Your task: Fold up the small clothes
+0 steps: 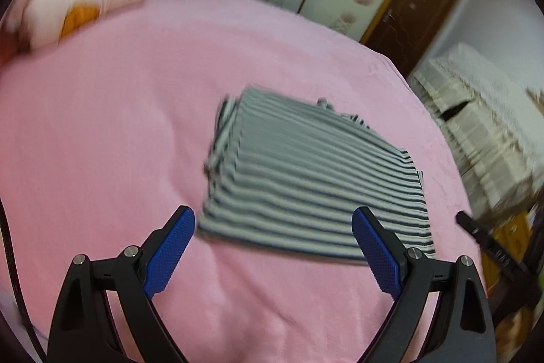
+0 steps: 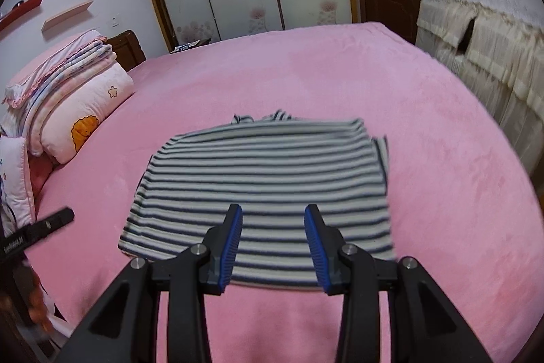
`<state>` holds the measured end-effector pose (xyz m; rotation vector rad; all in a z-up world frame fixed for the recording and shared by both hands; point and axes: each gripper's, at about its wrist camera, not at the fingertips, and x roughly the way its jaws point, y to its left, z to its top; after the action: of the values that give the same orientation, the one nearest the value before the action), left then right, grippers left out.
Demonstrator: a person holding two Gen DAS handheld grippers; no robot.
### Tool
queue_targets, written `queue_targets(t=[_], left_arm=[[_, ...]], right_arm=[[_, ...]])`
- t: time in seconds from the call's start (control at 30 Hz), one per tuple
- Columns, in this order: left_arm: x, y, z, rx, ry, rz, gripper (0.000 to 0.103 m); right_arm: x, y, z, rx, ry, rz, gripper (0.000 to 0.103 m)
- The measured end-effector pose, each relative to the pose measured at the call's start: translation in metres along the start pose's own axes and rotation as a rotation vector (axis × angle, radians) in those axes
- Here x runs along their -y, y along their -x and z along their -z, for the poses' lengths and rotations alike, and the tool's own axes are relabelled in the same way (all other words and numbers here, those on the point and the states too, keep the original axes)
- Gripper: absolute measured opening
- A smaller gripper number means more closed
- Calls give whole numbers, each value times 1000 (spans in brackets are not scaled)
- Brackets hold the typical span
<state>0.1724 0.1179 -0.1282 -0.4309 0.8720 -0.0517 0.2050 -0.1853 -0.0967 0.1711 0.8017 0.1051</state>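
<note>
Left gripper (image 1: 273,220): 2 blue-padded fingers (image 1: 170,247) spread wide, nothing between them, touching nothing; they hang above the pink bedspread (image 1: 102,125) at the lower centre of the left wrist view. Striped garment (image 1: 306,172) lies folded flat just beyond the tips, centre frame.

Right gripper (image 2: 273,216): fingers (image 2: 231,244) partly apart, gap empty, no cloth pinched. In the right wrist view they hover over the near edge of the striped garment (image 2: 265,179), mid-frame. Contact with fabric: cannot tell.
</note>
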Motion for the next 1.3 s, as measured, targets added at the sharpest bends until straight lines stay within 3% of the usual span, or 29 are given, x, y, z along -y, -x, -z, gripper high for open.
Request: queue_targets(t=[0.23,0.4,0.57,0.7,0.8,0.87,0.97,1.07,1.17,1.3], left_arm=[[-40,-56,48,-99,214,74,93],[-66,-86,68,-93,368,152,93],[-74,-102,67,-26,390,161,93],[-76,-113,54,-8,383,113,92],[-83,-122,42,-26,409,30,76],[-90,-123,38,-40,426,-23,55],[-101,-125,37,-47,445,-67,39],[-103,-125,38,-43,448,-76,34],[-99,-126,37,-41,415,-101,34],[-99,-128,36,-38,412,-111,34]], right_arm=[[-7,-36,45,-7,-10,27,38],[-14,-60,67,-46,-6,5,38],[-16,-71,75,-43,12,16,38],[1,-82,71,-39,17,65,38],[27,-92,67,-58,-19,97,38],[48,-99,67,-88,-52,124,36],[79,-103,67,-113,-107,138,21],[104,-96,68,-105,-149,165,14],[124,-90,72,-104,-183,165,1],[134,-84,75,-100,-192,170,0]])
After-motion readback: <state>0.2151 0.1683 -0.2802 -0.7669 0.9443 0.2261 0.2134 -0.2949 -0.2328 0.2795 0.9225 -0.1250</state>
